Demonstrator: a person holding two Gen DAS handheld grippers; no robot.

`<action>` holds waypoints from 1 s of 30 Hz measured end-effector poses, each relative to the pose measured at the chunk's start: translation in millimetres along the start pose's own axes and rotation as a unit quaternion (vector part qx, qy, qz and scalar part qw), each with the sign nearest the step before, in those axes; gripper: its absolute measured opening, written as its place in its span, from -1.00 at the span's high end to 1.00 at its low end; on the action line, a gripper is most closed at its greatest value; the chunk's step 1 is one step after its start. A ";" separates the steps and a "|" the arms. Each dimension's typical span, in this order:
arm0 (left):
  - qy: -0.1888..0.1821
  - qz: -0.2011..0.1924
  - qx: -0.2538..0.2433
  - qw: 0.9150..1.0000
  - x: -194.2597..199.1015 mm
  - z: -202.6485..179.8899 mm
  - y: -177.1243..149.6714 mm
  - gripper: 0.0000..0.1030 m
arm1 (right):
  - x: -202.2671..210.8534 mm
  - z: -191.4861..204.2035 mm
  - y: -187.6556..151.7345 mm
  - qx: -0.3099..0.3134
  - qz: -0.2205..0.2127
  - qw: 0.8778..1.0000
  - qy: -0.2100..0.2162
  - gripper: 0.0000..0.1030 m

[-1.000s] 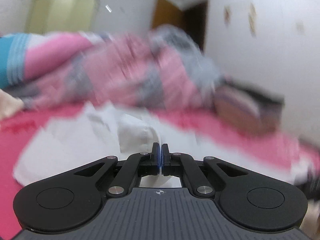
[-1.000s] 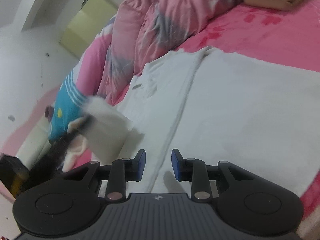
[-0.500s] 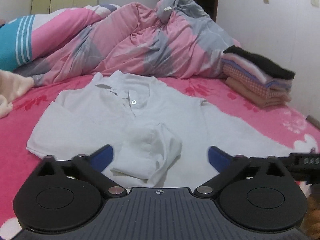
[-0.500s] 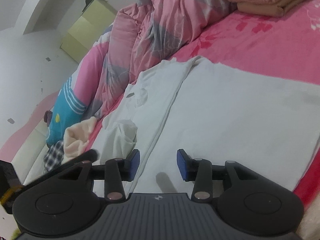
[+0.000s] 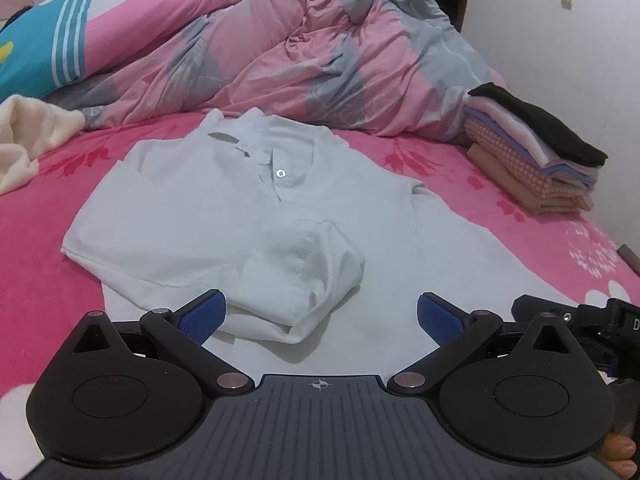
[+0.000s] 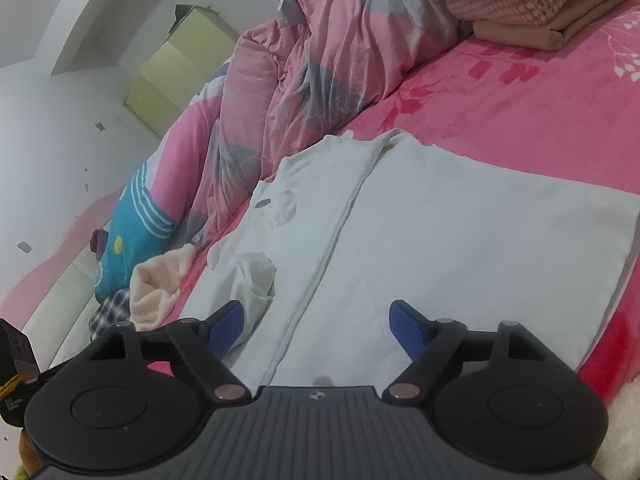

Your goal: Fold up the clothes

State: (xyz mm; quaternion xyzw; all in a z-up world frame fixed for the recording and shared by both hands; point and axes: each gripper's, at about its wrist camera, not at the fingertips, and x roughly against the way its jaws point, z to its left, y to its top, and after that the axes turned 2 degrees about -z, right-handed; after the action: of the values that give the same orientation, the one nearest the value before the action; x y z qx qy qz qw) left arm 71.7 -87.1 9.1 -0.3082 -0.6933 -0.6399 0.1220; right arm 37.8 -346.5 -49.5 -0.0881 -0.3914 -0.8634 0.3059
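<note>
Left wrist view: we list one white shirt (image 5: pixel 208 216) flat on the pink bedsheet (image 5: pixel 36 300), its sleeve (image 5: pixel 304 276) folded across the near middle; left gripper (image 5: pixel 320 316) released, jaws wide, nothing between. Right gripper (image 6: pixel 316 320): jaws opening above shirt, gripping nothing; folded clothes stack (image 5: pixel 532 156) far right

Bare pink bed (image 5: pixel 32 280) left of white shirt (image 5: pixel 192 216): open passage. Blocked behind by heaped quilt (image 5: pixel 280 60); blocked right by folded stack (image 5: pixel 532 160).
</note>
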 end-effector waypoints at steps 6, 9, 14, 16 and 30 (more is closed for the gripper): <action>-0.018 0.040 0.042 0.998 -4.7 7.3 0.4 -0.99 | 2.8 1.3 0.4 -0.002 -0.004 1.000 0.001 -0.70; -0.010 0.044 0.050 0.998 -4.4 10.6 -0.5 -0.97 | 3.6 2.3 -0.1 -0.001 -0.004 1.000 0.003 -0.71; -0.003 0.048 0.061 0.997 -3.2 15.8 -0.6 -0.93 | 3.7 3.5 -1.0 0.000 -0.003 1.000 0.003 -0.71; 0.002 0.048 0.060 0.997 -2.8 16.5 -0.7 -0.92 | 3.4 4.0 -1.4 -0.001 -0.002 1.000 0.005 -0.71; 0.033 0.020 0.042 0.998 3.5 17.4 0.9 -0.95 | 2.5 6.8 -4.6 0.002 0.003 1.000 0.008 -0.72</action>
State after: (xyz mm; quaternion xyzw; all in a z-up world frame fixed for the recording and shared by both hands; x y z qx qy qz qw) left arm 73.4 -69.4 9.1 -0.2956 -0.7087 -0.6176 0.1700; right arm 32.5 -340.4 -46.7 -0.0819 -0.3901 -0.8624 0.3119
